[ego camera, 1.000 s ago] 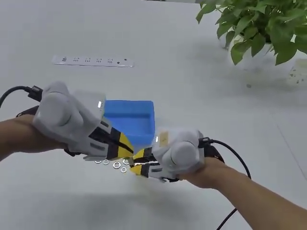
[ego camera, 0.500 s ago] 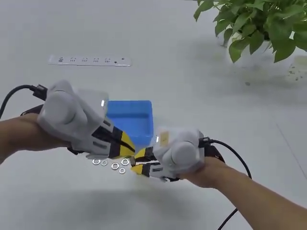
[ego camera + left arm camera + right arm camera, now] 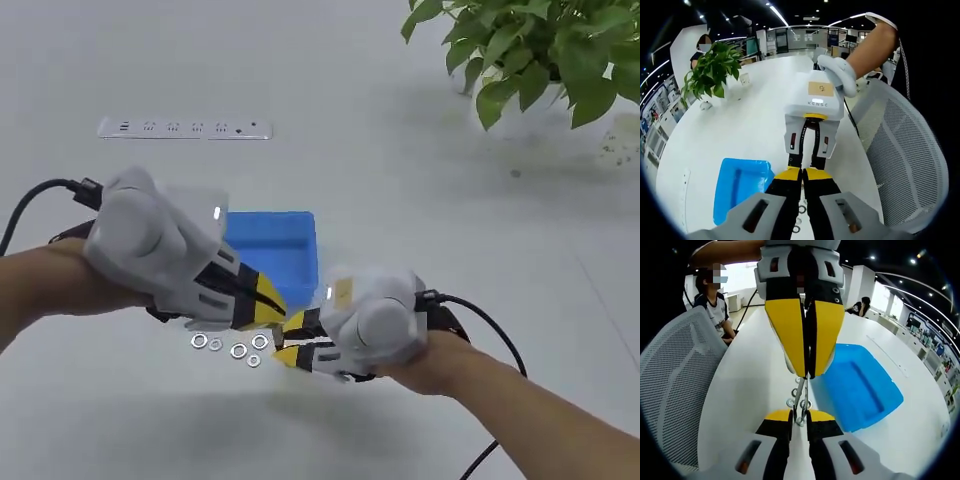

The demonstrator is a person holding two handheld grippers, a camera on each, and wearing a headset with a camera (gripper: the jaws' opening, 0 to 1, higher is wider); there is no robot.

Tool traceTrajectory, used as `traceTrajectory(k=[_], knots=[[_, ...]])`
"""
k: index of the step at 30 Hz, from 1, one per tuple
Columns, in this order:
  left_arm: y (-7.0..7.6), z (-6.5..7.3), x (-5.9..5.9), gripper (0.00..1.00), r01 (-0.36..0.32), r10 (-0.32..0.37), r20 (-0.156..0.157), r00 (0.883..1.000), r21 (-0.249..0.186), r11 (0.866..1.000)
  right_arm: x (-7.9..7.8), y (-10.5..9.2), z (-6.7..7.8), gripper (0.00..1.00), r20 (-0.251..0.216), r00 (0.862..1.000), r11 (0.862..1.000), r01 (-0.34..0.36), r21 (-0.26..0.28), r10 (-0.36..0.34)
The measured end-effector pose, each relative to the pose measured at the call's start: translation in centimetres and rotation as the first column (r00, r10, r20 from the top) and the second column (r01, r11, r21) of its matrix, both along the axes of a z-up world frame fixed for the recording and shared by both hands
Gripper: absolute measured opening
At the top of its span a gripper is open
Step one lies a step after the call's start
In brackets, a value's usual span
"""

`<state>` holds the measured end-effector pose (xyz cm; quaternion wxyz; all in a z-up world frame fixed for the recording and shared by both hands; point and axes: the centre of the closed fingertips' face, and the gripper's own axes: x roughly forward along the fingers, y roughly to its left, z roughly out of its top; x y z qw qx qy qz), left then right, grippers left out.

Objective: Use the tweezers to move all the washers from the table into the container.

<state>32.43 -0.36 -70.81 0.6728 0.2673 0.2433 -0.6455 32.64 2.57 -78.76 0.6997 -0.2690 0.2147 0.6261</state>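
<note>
While left hand-held gripper (image 3: 275, 315) clamps tweezers (image 3: 800, 402), right hand-held gripper (image 3: 283, 352) unclear; five washers (image 3: 238, 351).

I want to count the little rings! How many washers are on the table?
5 washers, clustered on the table: one far left, the next, the middle, the right, the lowest. More may hide under the left gripper.

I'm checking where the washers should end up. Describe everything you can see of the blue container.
The blue container is a shallow, open-topped rectangular tray, plastic-looking, with a groove in its floor. It sits flat on the white table, no washers visible inside. The washers lie on the table beside it.
</note>
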Motion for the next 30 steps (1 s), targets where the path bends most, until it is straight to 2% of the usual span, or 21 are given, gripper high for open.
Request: traceTrajectory(k=[10, 19, 30], knots=[[-0.29, -0.07, 0.33, 0.05, 0.002, -0.002, -0.027, 1.000, -0.004, 1.000, 0.18, -0.11, 0.32, 0.14, -0.020, 1.000, 1.000, 0.021, 0.019, -0.020], [-0.32, -0.31, 0.37, 0.05, 0.008, -0.008, -0.049, 0.999, 0.000, 1.000, 0.27, 0.00, 0.28, 0.13, -0.015, 1.000, 1.000, 0.021, 0.015, -0.021], [-0.06, -0.44, 0.16, 0.05, 0.017, -0.017, -0.050, 0.999, 0.014, 1.000, 0.20, 0.12, 0.29, 0.10, -0.036, 0.999, 1.000, 0.028, 0.010, -0.028]])
